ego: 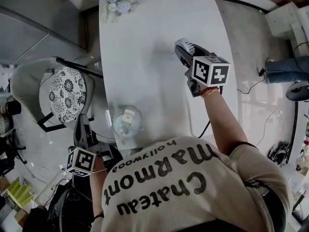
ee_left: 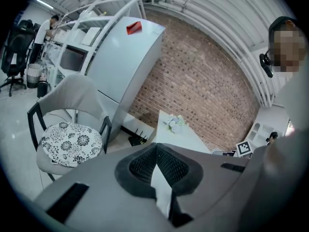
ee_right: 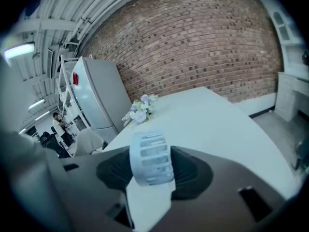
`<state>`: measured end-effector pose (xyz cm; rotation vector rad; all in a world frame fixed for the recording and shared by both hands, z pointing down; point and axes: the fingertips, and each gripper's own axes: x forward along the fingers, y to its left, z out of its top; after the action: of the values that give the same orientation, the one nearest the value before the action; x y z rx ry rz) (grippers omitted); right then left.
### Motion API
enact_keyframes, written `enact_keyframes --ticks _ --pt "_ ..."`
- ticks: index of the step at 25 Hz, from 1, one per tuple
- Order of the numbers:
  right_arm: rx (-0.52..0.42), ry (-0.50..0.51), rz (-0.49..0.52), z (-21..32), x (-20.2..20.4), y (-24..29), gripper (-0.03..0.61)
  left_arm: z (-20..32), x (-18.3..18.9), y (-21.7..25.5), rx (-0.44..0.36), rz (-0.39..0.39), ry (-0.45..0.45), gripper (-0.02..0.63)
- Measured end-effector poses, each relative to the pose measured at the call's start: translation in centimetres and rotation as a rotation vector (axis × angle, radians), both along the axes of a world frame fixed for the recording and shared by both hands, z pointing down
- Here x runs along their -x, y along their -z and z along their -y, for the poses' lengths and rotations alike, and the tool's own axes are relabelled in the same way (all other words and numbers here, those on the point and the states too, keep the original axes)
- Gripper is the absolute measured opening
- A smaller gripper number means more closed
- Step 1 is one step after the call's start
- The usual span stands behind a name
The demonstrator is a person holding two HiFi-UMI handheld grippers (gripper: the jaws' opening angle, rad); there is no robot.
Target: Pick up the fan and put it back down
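Fan (ee_right: 151, 158) gripped in right gripper (ego: 182, 46) over table (ego: 145, 81), right half

The fan (ego: 184, 45) is a small, pale white piece with a rounded housing whose rim is cut with rows of short slots. In the right gripper view it (ee_right: 151, 158) shows edge-on, the slotted rim facing the camera and leaning slightly to one side, with a plain white part running down beneath it. It sits clamped between the two dark pads of the right gripper (ego: 186, 50), one pad pressing on each flat side. It is over the right half of the table (ego: 140, 71), nearer the right edge than the left and about midway between the far and near ends; whether it touches the tabletop cannot be told
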<state>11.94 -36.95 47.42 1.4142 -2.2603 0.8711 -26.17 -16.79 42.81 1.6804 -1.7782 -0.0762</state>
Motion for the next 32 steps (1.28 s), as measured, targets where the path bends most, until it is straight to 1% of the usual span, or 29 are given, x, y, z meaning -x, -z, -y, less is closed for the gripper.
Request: enact_keyframes --ticks 5,11,14,21,32 --pt "-0.013 -0.011 -0.02 0.1 0.1 -0.1 0.207 -0.1 0.2 -0.5 -0.014 -0.006 -0.004 0.002" --pt "-0.033 -0.015 -0.045 -0.2 0.4 -0.3 0.206 -0.4 0.0 -1.1 0.013 -0.008 0.002 0.002" --pt "-0.046 -0.009 -0.059 -0.3 0.7 -0.3 0.206 -0.2 0.1 -1.1 0.001 -0.012 -0.002 0.002" --pt "-0.08 0.018 -0.115 -0.6 1.4 -0.1 0.206 -0.1 -0.1 -1.1 0.005 -0.015 -0.004 0.002" --pt "-0.091 0.01 -0.127 -0.4 1.4 -0.1 0.206 -0.7 -0.2 -0.8 0.017 -0.009 0.01 0.002"
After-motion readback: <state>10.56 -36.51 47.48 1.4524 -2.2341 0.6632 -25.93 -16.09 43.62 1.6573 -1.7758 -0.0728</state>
